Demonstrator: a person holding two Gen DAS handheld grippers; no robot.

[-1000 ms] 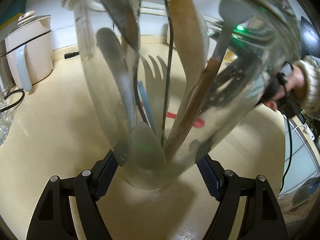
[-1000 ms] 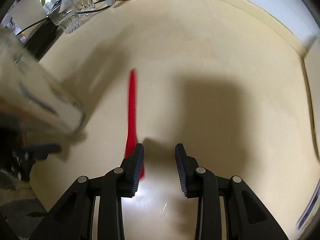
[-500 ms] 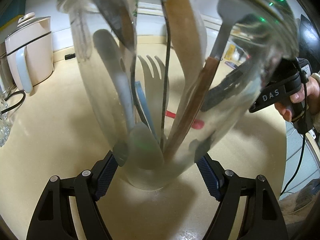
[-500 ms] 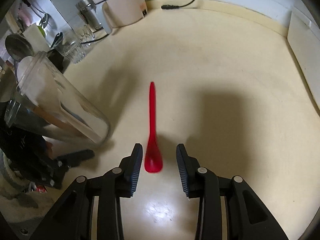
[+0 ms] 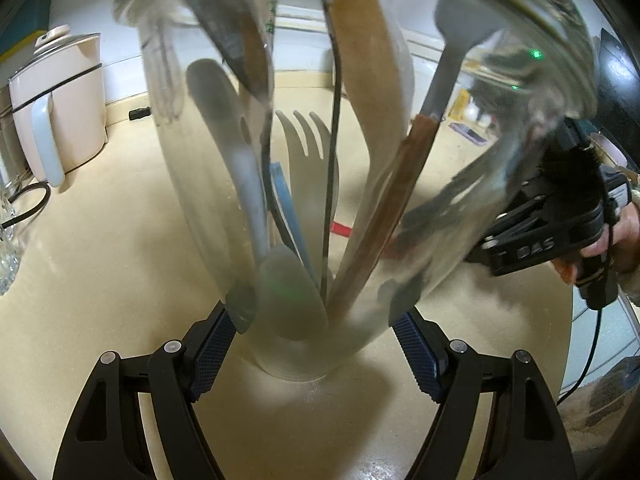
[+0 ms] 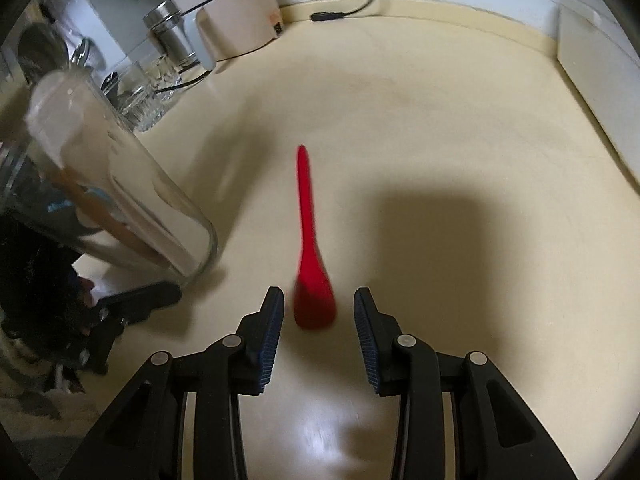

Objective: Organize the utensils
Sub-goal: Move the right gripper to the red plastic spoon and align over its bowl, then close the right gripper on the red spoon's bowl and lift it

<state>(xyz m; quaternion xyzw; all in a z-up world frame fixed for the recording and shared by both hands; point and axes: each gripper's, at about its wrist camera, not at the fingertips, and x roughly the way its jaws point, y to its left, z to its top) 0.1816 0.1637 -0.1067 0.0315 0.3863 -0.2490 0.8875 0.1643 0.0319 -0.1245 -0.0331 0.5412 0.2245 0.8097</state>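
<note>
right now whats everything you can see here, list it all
glass jar: one, clear, tilted, clamped near its base
utensils in jar: several, a pale fork, a wooden spatula, a grey spatula
red spoon: one, flat on counter, bowl between the right fingers, untouched
counter: one, cream
kettle: one, pale pink, back of counter
drinking glasses: a few, clear, beside kettle
black cable: one, along back wall
left gripper: black, blue pads, shut on jar
right gripper: black, blue pads, open
hand: one, holding right gripper
</note>
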